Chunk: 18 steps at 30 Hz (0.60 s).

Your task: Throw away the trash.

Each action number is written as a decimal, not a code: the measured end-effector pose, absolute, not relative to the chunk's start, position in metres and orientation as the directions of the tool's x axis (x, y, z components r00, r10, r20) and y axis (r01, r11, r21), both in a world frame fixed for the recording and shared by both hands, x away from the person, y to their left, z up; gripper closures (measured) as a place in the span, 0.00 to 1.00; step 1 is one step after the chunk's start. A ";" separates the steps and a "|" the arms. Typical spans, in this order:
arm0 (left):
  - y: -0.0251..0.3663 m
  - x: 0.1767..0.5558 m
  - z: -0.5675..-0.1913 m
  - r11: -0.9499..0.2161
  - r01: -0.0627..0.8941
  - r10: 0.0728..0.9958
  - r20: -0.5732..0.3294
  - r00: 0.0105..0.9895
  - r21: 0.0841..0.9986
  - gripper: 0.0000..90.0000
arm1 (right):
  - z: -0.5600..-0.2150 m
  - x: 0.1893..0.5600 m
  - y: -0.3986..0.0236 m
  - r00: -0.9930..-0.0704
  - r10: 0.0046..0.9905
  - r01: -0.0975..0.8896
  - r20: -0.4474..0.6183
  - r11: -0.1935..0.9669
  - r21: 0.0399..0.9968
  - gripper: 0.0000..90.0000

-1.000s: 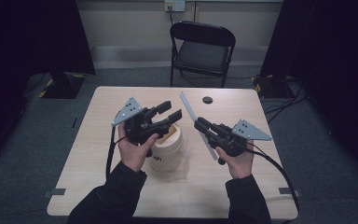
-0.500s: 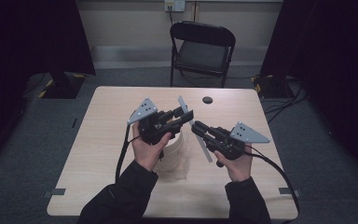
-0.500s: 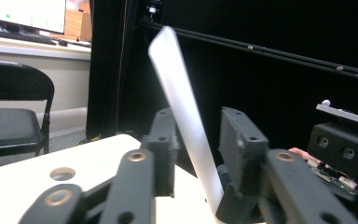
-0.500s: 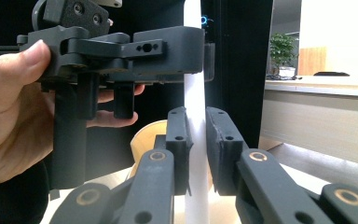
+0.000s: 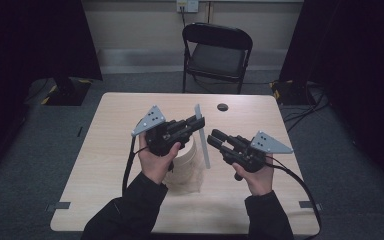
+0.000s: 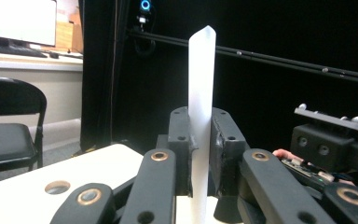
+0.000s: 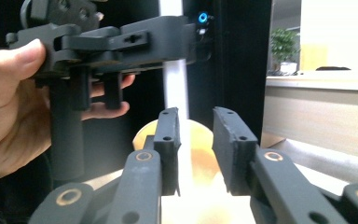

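Observation:
A thin white strip (image 5: 202, 140) stands nearly upright over the table's middle. My left gripper (image 5: 200, 123) has just been closing and is now shut on the strip (image 6: 200, 79), pads pressed on both faces. My right gripper (image 5: 213, 136) is just right of it, lower down. Its jaws have just been opening: in the right gripper view the strip (image 7: 175, 84) lies against the left pad (image 7: 169, 140) of the right gripper (image 7: 198, 140), with a gap to the other pad. A pale wooden cylinder (image 5: 186, 161) sits under the left hand.
The light wooden table (image 5: 105, 130) has a small dark round hole (image 5: 222, 107) near its far edge. A black folding chair (image 5: 217, 50) stands behind the table. Cables trail from both grippers toward the near edge.
The left gripper swung right from above the wooden cylinder to the strip and closed on it. The right gripper, which had been gripping the strip, has parted its jaws.

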<state>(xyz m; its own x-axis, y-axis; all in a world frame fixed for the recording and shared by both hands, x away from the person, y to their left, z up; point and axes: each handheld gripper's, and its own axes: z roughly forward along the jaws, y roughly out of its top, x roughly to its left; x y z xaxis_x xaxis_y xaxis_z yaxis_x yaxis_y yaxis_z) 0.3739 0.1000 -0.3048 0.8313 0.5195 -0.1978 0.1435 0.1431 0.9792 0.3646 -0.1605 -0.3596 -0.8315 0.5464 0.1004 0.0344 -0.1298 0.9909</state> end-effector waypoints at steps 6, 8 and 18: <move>0.114 0.365 -0.297 0.184 0.115 0.512 -0.195 0.836 0.976 0.89 | -0.370 0.370 -0.178 -0.764 0.633 0.073 0.125 -0.107 0.992 0.68; 0.117 0.362 -0.295 0.189 0.110 0.514 -0.193 0.836 0.976 0.89 | -0.373 0.371 -0.181 -0.749 0.651 0.080 0.122 -0.094 0.992 0.65; 0.163 0.340 -0.278 0.242 0.026 0.551 -0.160 0.819 0.970 0.89 | -0.423 0.384 -0.220 -0.586 0.797 0.215 0.146 -0.021 0.976 0.52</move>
<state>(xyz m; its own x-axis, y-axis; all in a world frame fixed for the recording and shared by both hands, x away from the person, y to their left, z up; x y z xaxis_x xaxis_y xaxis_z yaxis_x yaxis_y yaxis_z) 0.3398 0.1629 -0.2778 0.8189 0.5513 -0.1596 0.0261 0.2420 0.9699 0.3842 -0.2204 -0.4229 -0.5857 0.7972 0.1465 0.2150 -0.0214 0.9764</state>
